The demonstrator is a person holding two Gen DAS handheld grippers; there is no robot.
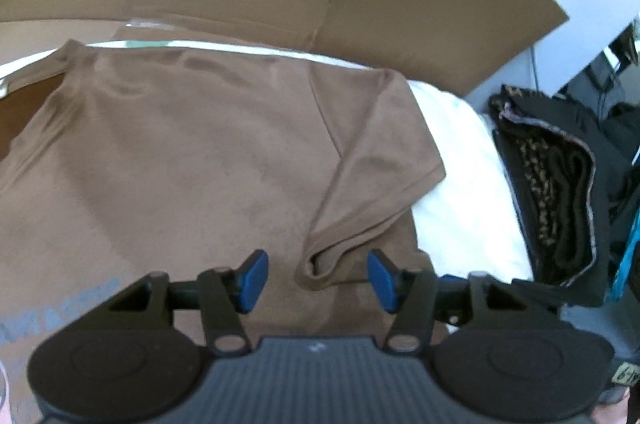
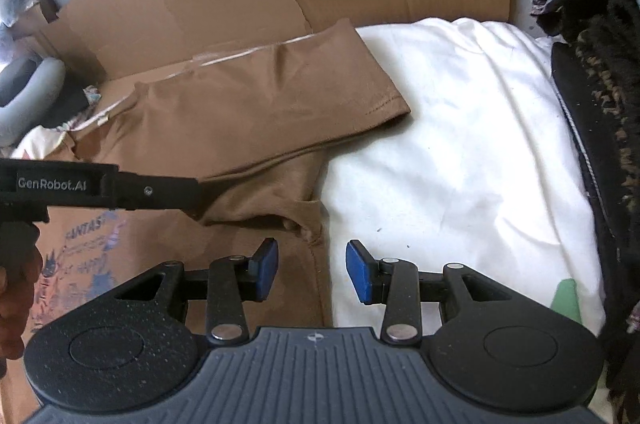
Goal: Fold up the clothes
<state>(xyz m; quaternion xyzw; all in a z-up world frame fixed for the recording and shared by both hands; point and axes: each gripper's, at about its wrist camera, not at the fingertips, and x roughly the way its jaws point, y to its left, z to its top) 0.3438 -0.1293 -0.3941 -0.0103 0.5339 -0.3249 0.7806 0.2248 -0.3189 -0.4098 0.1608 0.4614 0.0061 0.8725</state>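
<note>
The brown T-shirt (image 1: 192, 160) lies flat on the white cloth (image 2: 460, 144), one sleeve (image 1: 372, 160) folded inward. The left gripper (image 1: 318, 274) and right gripper (image 2: 312, 270) both stand wide, empty. A shallow pinch at the bunched armpit may drag the whole shirt.

Left hand-held gripper (image 1: 318, 278) gapes over brown T-shirt (image 1: 192, 160) sleeve.

Shirt print (image 1: 60, 304) blurred, unreadable; shirt (image 1: 180, 164) cropped left.
</note>
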